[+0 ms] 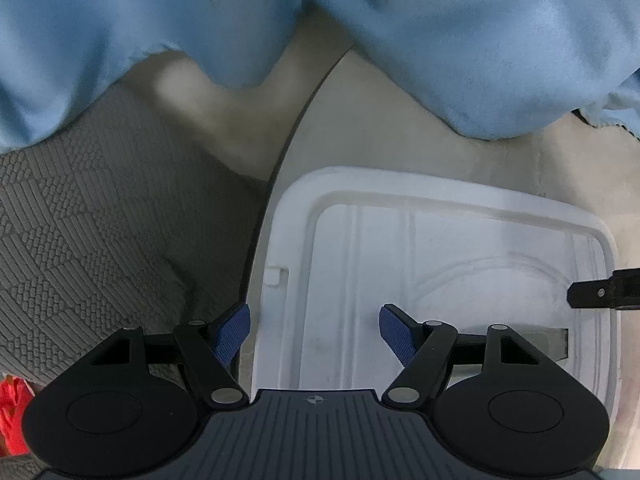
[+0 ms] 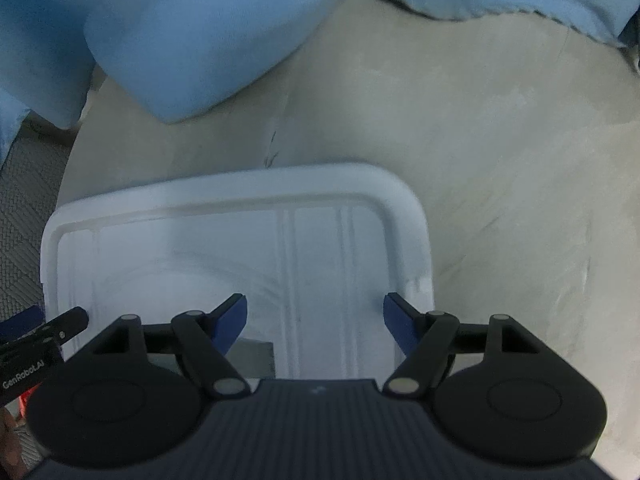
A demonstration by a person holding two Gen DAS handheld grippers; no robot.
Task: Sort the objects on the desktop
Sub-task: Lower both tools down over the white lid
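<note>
A white plastic tray (image 1: 296, 200) lies on a beige tabletop, and both grippers point down over it. My left gripper (image 1: 315, 332) stands open astride the tray's left rim: one blue pad (image 1: 234, 332) is outside the rim, the other over the tray floor. My right gripper (image 2: 315, 324) is open over the tray's (image 2: 240, 190) right half, with one pad (image 2: 400, 328) near the right rim. Neither pair of jaws has anything pressed between them. A flat grey piece (image 2: 256, 356) lies in the tray, partly hidden by my fingers. Each gripper shows at the edge of the other's view.
A person's light blue garment (image 1: 440, 40) hangs over the far side of the table. A grey woven mat (image 1: 100, 220) lies left of the tray, past the table's curved edge. Something red (image 1: 12, 412) shows at the lower left. Bare beige tabletop (image 2: 500, 160) extends to the right.
</note>
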